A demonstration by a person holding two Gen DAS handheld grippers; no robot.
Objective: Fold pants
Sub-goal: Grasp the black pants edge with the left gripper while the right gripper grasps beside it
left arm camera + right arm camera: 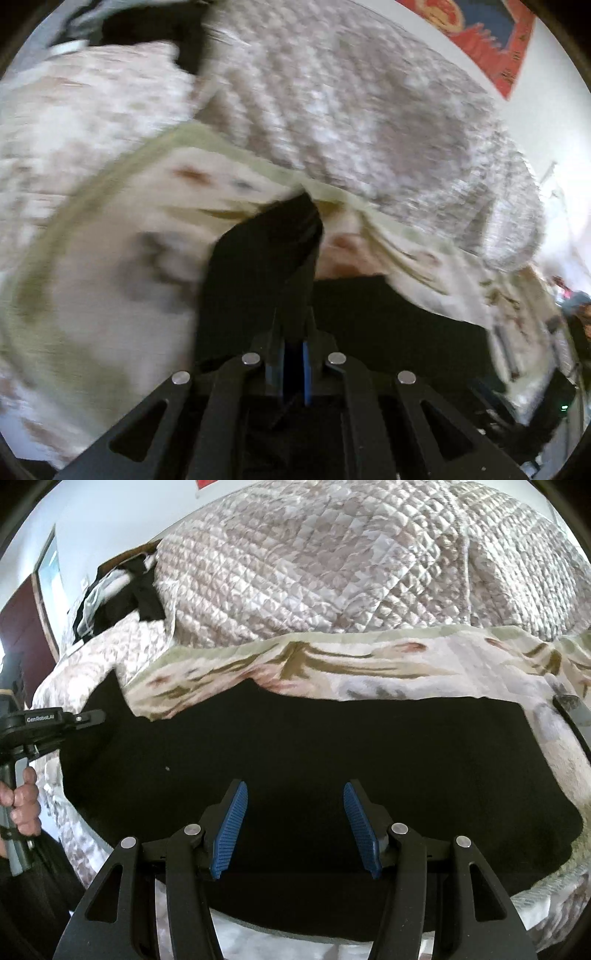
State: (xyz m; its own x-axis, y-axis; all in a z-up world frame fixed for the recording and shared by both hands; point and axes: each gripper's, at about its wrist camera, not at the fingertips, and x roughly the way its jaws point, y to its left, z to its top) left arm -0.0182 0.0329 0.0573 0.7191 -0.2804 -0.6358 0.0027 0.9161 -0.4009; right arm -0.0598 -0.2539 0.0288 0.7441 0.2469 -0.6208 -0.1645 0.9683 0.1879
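Observation:
Black pants (332, 746) lie spread wide on a bed. Just above their near part hovers my right gripper (293, 801), open, with nothing between its blue pads (229, 830). At the far left of the right wrist view, a hand (24, 805) holds my left gripper (88, 716) at the pants' left edge. The left wrist view is motion-blurred. It shows my left gripper (294, 354) shut on a fold of the black pants (266, 258), which rises in a peak from the closed jaws.
A quilted grey-pink bedspread (332, 572) is bunched behind the pants. A floral blanket with a green border (369, 664) lies under them. Dark clothes (122, 590) are piled at the back left. A red wall hanging (480, 33) is on the white wall.

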